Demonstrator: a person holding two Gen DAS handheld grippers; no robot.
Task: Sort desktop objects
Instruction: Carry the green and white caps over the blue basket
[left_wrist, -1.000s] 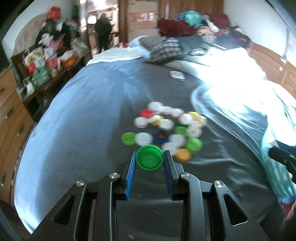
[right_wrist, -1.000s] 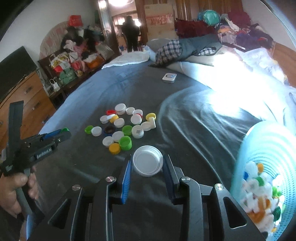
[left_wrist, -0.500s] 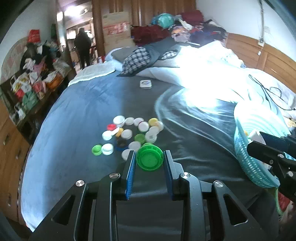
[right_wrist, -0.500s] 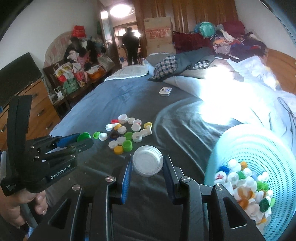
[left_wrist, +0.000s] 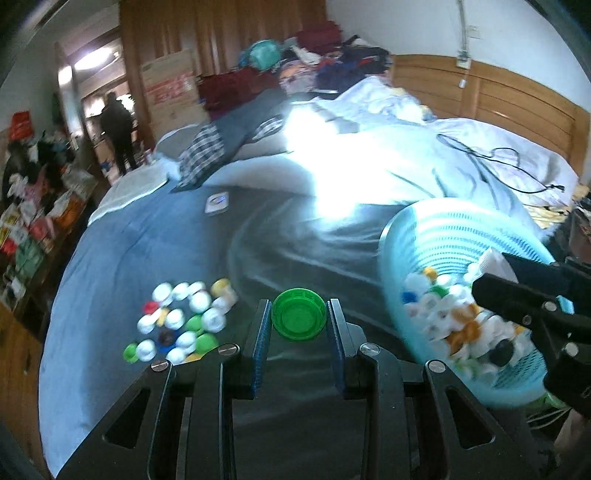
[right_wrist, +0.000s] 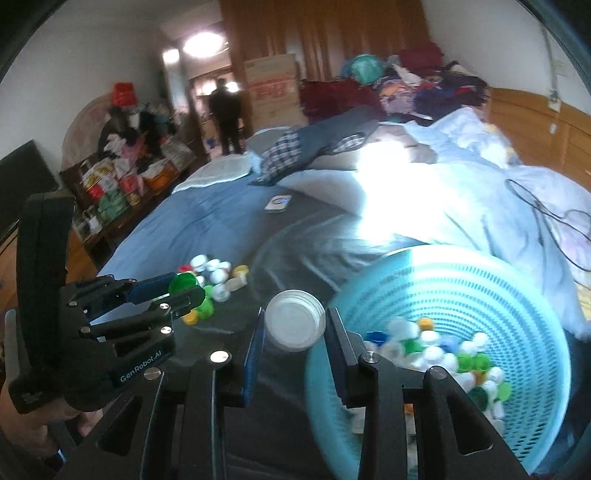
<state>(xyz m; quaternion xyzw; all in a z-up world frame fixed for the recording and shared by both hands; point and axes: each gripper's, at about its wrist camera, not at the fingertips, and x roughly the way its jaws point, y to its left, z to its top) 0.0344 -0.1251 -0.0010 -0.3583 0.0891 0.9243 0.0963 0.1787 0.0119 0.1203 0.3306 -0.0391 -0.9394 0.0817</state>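
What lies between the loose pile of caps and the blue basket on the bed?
In the left wrist view, only bare dark bedsheet lies between the cap pile and the basket.

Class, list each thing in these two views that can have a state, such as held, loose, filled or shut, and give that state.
left gripper: shut on the green cap.
green cap: held, open side facing the camera.
right gripper: shut on the white cap.
white cap: held at the basket's rim.
blue basket: tilted, partly filled with caps.
loose caps: lying clustered on the bed.
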